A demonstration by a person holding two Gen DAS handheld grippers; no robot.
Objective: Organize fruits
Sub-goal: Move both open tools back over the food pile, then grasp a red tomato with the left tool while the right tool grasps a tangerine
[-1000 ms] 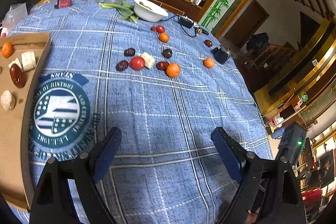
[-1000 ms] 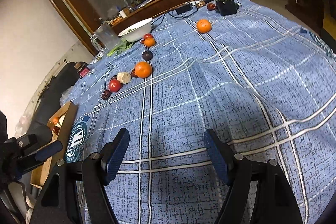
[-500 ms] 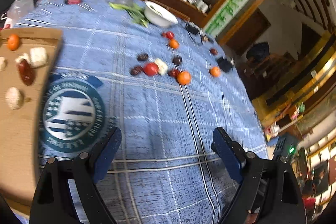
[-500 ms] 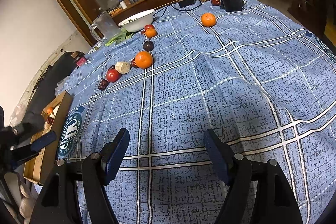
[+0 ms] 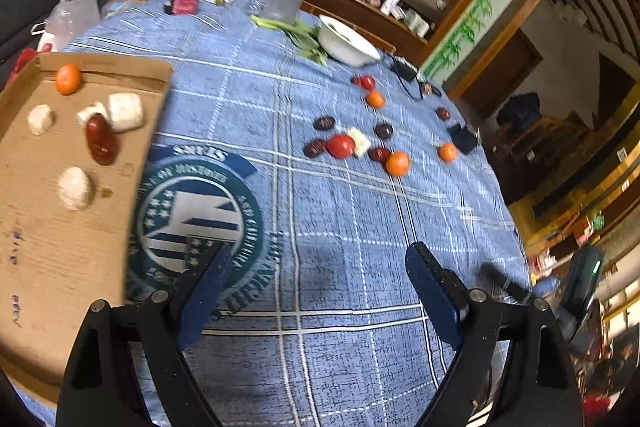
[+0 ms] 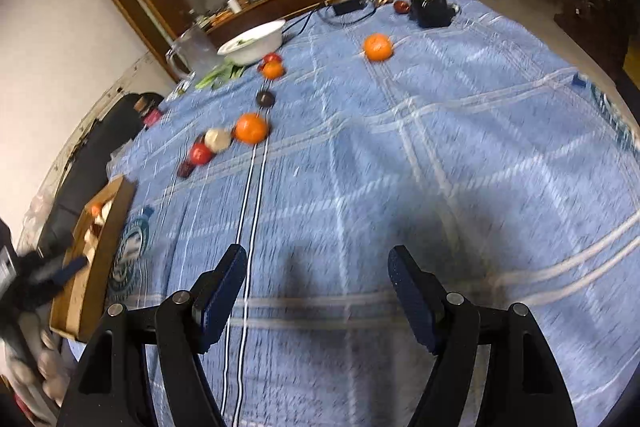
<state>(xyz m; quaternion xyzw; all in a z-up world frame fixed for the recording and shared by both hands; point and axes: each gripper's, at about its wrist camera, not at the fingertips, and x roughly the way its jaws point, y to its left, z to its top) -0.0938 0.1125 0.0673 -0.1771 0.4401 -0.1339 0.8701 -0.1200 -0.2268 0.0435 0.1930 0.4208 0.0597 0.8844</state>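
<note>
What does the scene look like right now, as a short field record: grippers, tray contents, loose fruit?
left gripper: open, empty, above the blue tablecloth
right gripper: open, empty, above the cloth
cardboard tray: holds one orange, one red date, several pale pieces
loose fruit: cluster around a red tomato and an orange; more oranges and dark fruit farther off
white bowl: far side, beside green leaves

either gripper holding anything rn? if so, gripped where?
Nothing is held. The left gripper and the right gripper both stand open above the blue tablecloth, with only cloth between their fingers. The fruits lie farther off.
</note>
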